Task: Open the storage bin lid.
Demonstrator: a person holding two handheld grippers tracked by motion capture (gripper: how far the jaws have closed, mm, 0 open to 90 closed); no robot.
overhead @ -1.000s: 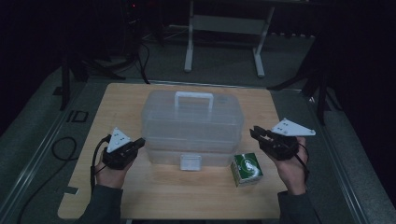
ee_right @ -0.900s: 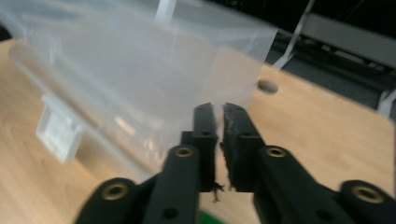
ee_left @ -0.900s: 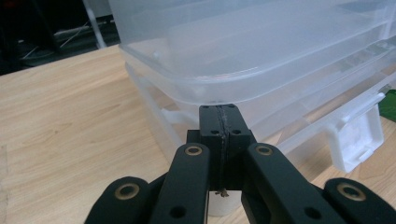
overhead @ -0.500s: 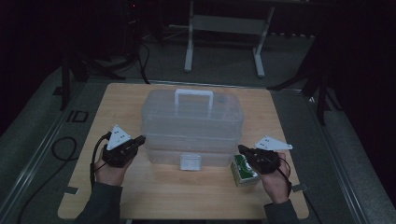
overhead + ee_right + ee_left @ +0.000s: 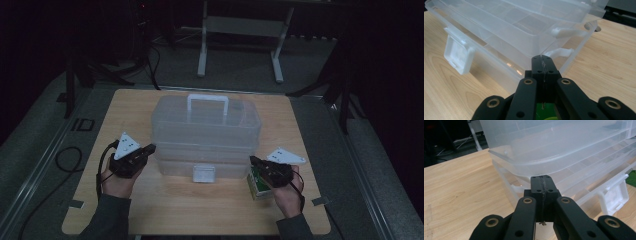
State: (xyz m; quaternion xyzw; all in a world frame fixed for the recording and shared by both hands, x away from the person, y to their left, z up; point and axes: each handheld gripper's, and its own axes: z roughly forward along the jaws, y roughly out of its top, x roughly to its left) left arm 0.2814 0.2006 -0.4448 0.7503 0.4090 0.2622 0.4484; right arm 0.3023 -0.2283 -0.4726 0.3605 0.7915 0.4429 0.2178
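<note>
A clear plastic storage box (image 5: 206,131) with stacked trays, a white handle (image 5: 207,100) and a white front latch (image 5: 204,173) stands in the middle of the wooden table (image 5: 165,210). My left gripper (image 5: 150,147) is shut with nothing in it, its tips at the box's front left corner (image 5: 506,157). My right gripper (image 5: 254,161) is also shut and empty, pointing at the front right corner (image 5: 584,32). A small green carton (image 5: 256,184) lies on the table just under the right gripper, and it peeks out beneath the jaws (image 5: 546,110).
A white metal stand (image 5: 240,30) is on the floor beyond the table's far edge. A black cable (image 5: 65,160) loops on the floor at the left. Bare wood stretches along the table's front between my two hands.
My right hand has come down and inward from the raised spot at the right to the box's front right corner, above the green carton. The left hand has stayed put.
</note>
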